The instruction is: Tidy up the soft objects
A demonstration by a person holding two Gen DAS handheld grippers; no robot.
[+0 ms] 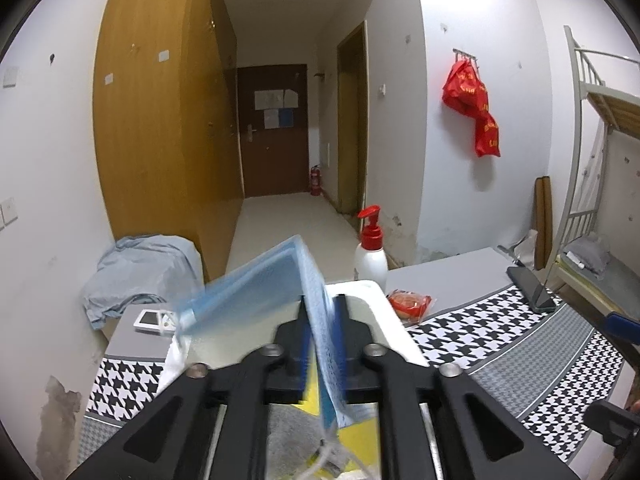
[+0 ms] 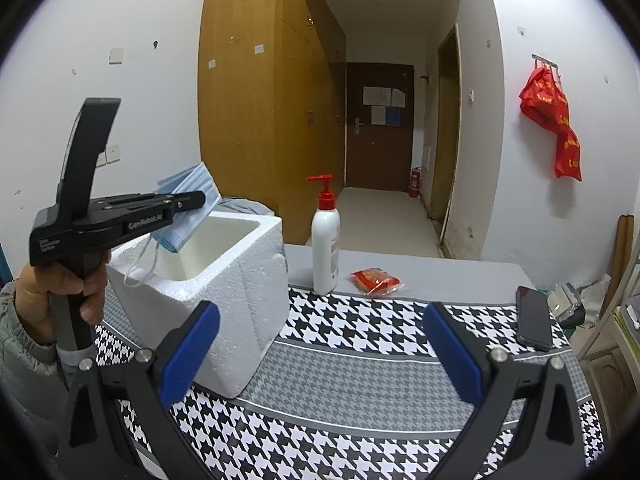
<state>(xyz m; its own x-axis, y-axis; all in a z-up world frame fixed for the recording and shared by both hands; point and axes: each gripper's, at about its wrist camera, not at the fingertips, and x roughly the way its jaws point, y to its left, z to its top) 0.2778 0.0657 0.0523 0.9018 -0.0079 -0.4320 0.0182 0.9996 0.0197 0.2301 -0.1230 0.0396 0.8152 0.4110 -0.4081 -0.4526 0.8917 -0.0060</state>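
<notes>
My left gripper (image 1: 322, 312) is shut on a blue face mask (image 1: 256, 280); the mask hangs folded between the fingers. In the right wrist view the left gripper (image 2: 198, 198) holds the mask (image 2: 192, 208) just above the open white foam box (image 2: 224, 264), with the ear loops dangling over the box's near rim. Below the left gripper, inside the box, lie a yellow item (image 1: 360, 436) and a grey one (image 1: 288, 432). My right gripper (image 2: 320, 348) is open and empty, low over the houndstooth cloth (image 2: 360, 380) to the right of the box.
A white pump bottle with a red top (image 2: 326, 252) stands behind the box. A red snack packet (image 2: 374, 280) lies beside it. A black phone (image 2: 534, 318) lies at the table's right edge. A crumpled blue-grey cloth (image 1: 136, 272) and a white remote (image 1: 154, 320) lie at the far left.
</notes>
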